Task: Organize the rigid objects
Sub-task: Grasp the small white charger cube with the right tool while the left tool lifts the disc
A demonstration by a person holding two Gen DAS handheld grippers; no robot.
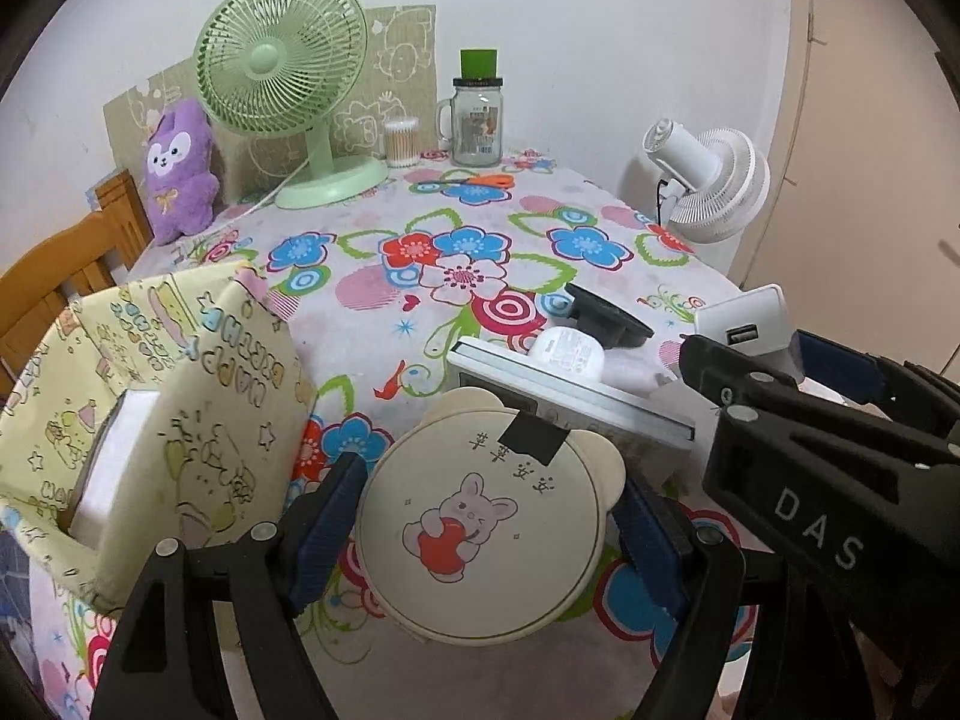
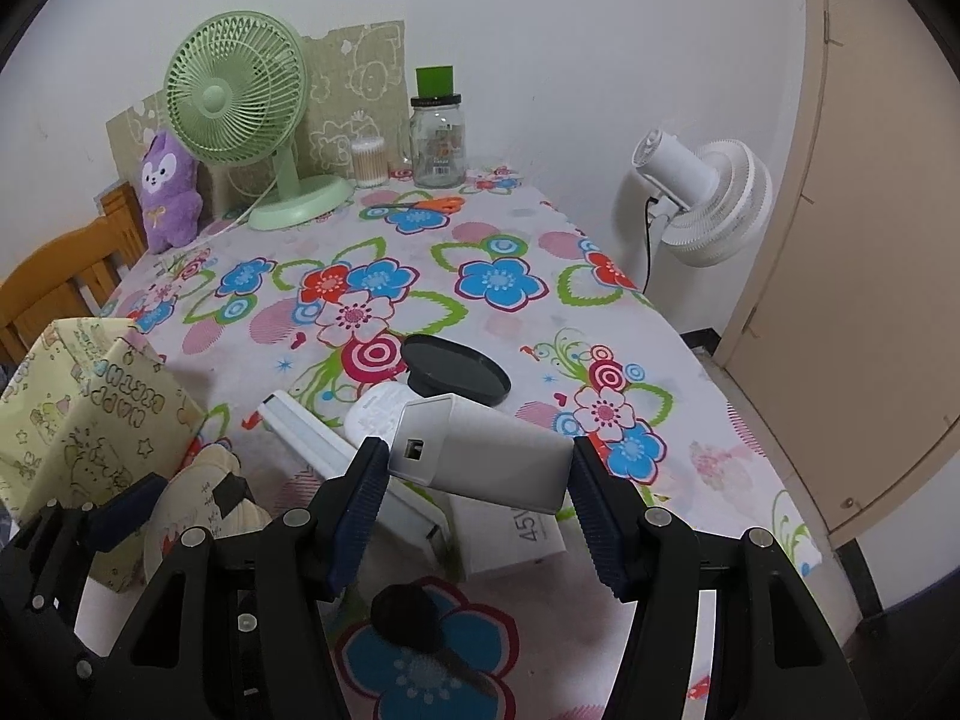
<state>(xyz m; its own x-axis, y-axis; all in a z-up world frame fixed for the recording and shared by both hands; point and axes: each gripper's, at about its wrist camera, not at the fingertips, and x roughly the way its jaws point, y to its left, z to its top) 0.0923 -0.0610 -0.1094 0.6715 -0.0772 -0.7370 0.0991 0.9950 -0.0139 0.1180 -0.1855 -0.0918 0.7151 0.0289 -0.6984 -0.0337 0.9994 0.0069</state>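
"das" on right gripper (image 1: 744, 354), "45" on white box (image 2: 510, 531)

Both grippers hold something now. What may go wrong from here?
The left hand-held gripper pinches the round mirror only at its edges, so it may slip. The right hand-held gripper holds the white charger tilted, so it may twist out onto the white box below.

At the far end of the counter (image 1: 372, 324), under its flowered cloth, a green desk fan (image 1: 282, 60) stands at the upper left of the frame with a purple plush toy (image 1: 177, 174) propped beside it against a wooden chair (image 1: 54, 276). Right of the fan sit a tub of cotton swabs (image 1: 402, 143) and a glass jar (image 1: 477, 120) with a green cap, orange-handled scissors (image 1: 480, 181) lying before them. A white fan (image 1: 714, 180) stands off the counter's right edge.
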